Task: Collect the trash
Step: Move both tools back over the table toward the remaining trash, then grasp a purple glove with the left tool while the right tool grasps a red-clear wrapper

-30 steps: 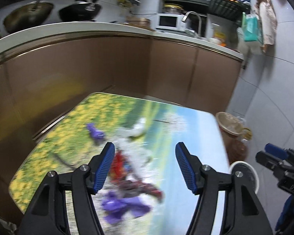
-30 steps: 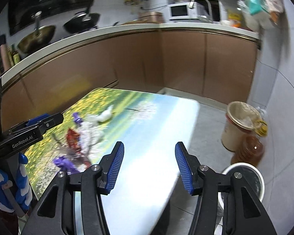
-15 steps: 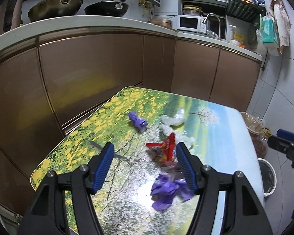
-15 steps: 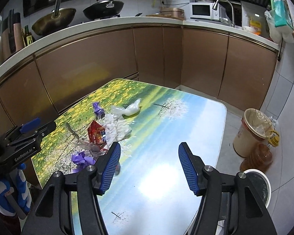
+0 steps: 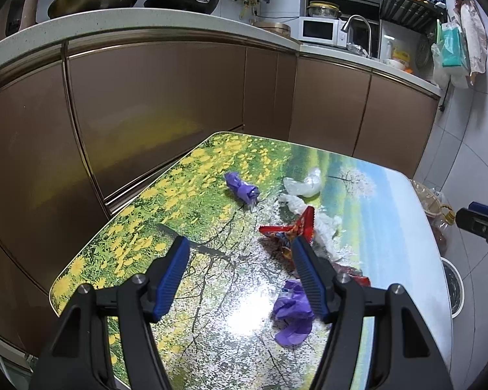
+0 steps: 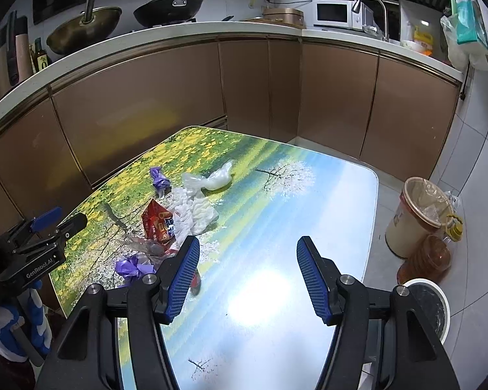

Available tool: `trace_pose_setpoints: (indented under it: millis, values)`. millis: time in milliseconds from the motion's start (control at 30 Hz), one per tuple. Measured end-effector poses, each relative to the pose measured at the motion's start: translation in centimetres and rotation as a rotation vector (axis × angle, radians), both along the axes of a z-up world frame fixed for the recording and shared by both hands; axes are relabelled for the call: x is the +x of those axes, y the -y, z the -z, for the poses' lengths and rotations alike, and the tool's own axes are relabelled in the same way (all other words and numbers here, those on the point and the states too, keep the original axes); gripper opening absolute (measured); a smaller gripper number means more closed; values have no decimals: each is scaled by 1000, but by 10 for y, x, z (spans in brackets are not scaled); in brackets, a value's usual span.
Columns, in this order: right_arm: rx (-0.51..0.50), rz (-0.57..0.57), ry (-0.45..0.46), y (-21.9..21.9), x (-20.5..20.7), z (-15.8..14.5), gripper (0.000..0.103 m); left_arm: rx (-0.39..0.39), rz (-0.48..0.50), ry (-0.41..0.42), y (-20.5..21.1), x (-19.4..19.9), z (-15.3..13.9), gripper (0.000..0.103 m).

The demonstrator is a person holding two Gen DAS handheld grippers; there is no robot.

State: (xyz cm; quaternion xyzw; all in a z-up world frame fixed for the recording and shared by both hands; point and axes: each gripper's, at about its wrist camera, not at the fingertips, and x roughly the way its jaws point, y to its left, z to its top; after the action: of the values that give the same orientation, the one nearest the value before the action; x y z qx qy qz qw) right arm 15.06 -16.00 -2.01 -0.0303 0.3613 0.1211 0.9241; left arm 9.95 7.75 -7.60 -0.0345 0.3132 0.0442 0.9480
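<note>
Trash lies on a table printed with a flower landscape (image 5: 185,214) (image 6: 309,227). There is a far purple wrapper (image 5: 242,190) (image 6: 159,180), a clear plastic bag (image 5: 304,183) (image 6: 216,178), crumpled white tissue (image 6: 195,211), a red snack packet (image 5: 292,230) (image 6: 157,224) and a near purple wrapper (image 5: 292,312) (image 6: 133,266). My left gripper (image 5: 240,274) is open and empty above the table's near left part. My right gripper (image 6: 247,274) is open and empty above the bare blue part.
A bin lined with a plastic bag (image 6: 419,214) stands on the floor right of the table, with an amber oil bottle (image 6: 426,256) and a white round bucket (image 6: 429,305) beside it. Brown cabinets and a counter with pans run behind.
Both grippers have pulled back and up from the table, so more of it shows. The trash has not moved. Both stayed open.
</note>
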Motion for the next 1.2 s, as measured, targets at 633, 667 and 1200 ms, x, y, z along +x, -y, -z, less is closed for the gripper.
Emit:
trace_pose_setpoints:
  millis: [633, 667, 1200]
  values:
    - [10, -28, -64, -13, 18, 25, 61, 37, 8, -55, 1, 9, 19, 64]
    - [11, -31, -67, -14, 19, 27, 61, 39, 9, -57, 2, 9, 20, 64]
    - [17, -68, -114, -21, 32, 45, 61, 36, 8, -101, 0, 20, 34, 64]
